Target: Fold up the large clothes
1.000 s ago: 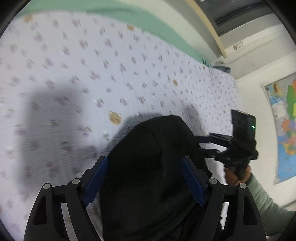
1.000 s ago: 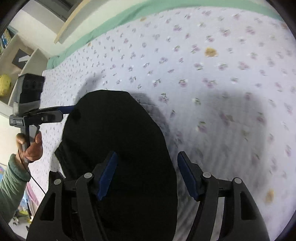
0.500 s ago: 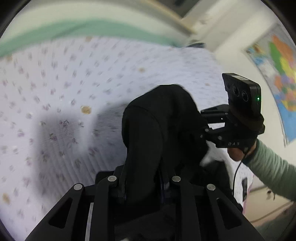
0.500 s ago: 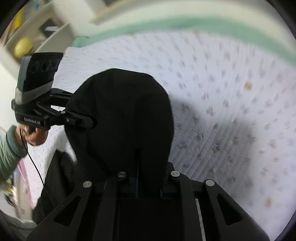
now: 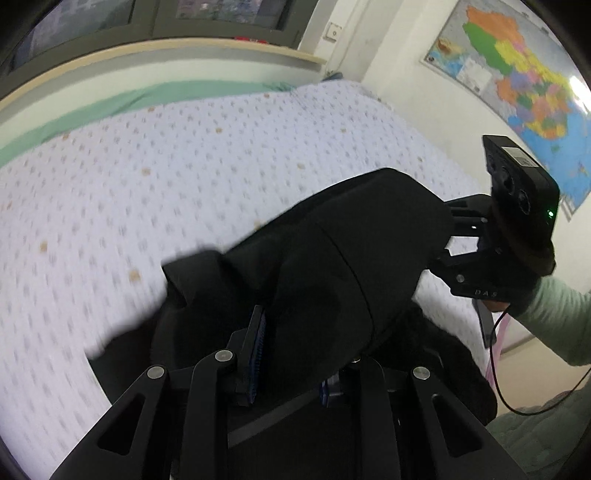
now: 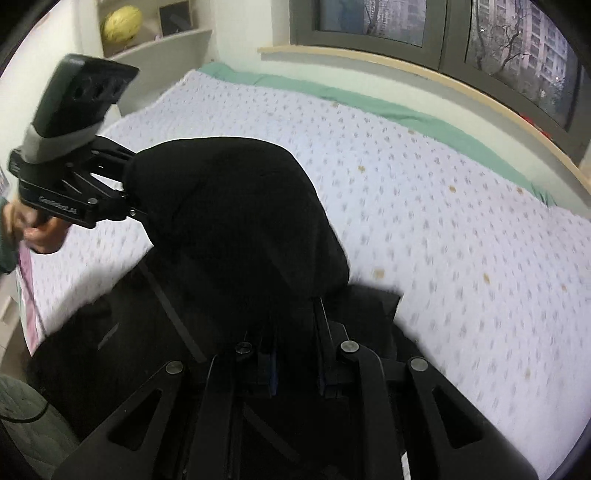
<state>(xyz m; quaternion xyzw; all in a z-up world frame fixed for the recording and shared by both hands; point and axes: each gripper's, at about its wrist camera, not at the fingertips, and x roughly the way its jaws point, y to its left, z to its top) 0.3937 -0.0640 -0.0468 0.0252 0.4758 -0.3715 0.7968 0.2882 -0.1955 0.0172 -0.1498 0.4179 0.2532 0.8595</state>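
- Left gripper (image 5: 291,354), bottom centre of its view, is clamped on the black garment (image 5: 332,266); its jaws have just closed, with cloth between them.
- Right gripper (image 6: 295,365) is clamped on the same garment, and its jaws have also just closed on the fabric.
- The garment bulges across the middle of both frames, above the flowered bed (image 6: 443,206).
- A green-sleeved hand (image 6: 40,232) shows at mid-left of the right view.

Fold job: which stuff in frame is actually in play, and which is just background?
In play:
- black garment, lifted off the bed
- left gripper, shut on it
- right gripper, shut on it
- floral bedspread, the work surface

Background:
- wall map
- yellow object on the shelf
- window
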